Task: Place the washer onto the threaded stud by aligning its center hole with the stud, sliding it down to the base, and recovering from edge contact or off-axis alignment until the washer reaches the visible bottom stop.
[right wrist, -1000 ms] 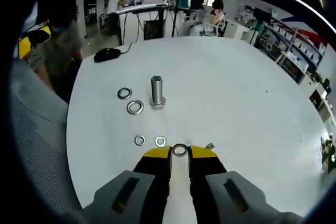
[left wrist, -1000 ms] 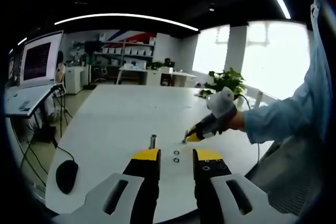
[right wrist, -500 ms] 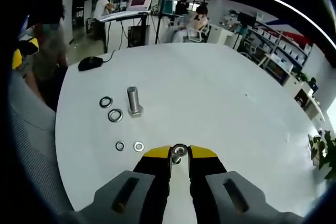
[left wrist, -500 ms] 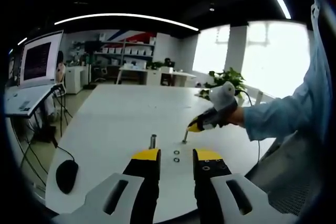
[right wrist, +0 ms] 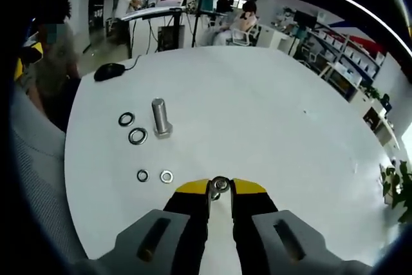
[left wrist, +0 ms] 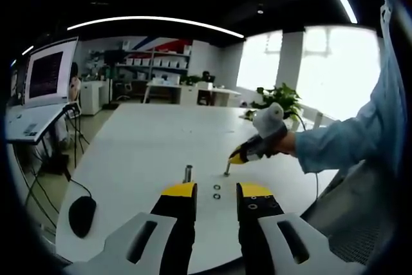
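My right gripper is shut on a small steel washer, held flat between its yellow tips. Just under the washer, a small threaded stud peeks up between the jaws. In the left gripper view the same stud stands on the white table, with the right gripper hovering just above it in a person's hand. A larger bolt stands head-down to the left, also the larger bolt. My left gripper is open and holds nothing, low at the table's near edge.
Two larger washers lie beside the big bolt, and two small ones nearer my right jaws; the small washers sit between my left jaws. A black mouse rests near the table edge. A monitor desk stands beyond it.
The right gripper lifted off the table with the washer and moved over the small stud. In the last half second it shifted only slightly. The left gripper has stayed still.
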The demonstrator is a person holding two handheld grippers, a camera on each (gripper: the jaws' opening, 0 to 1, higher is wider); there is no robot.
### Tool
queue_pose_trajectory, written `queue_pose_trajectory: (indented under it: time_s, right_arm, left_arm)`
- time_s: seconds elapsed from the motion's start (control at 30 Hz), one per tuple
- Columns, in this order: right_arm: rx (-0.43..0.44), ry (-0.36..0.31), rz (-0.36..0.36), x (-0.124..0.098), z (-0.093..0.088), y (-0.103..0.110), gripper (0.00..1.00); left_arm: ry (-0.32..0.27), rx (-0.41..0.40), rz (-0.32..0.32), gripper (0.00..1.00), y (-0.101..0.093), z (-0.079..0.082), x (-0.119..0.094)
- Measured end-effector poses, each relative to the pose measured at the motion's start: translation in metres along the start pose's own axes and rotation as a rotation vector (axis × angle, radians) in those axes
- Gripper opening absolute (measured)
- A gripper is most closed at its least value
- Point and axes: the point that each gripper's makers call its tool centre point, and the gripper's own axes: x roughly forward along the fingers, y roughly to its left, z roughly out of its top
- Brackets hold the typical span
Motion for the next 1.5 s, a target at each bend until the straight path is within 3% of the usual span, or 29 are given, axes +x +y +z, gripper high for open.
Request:
queue_pose_trajectory:
  time_s: [0.27, 0.63, 1.3, 1.5]
  right_arm:
    - [0.001, -0.009, 0.0, -0.0017, 0.0051, -0.0018, 0.14]
    - [-0.012, 0.028, 0.031, 0.0008, 0.0041, -0.0043, 0.14]
    - [-0.103, 0.157, 0.176, -0.0035, 0.0013, 0.0024, 0.14]
    - [-0.193, 0.222, 0.215, -0.0011, -0.0026, 0.0031, 0.14]
  left_arm:
    - [0.001, -0.001, 0.0, 0.22, 0.0001, -0.0002, 0.0]
    - [0.001, 0.0, -0.002, 0.22, -0.0003, -0.0004, -0.0002]
    - [-0.003, -0.001, -0.003, 0.22, -0.0007, 0.0003, 0.0001]
    - [-0.003, 0.0, -0.005, 0.22, -0.0012, 0.0003, 0.0002]
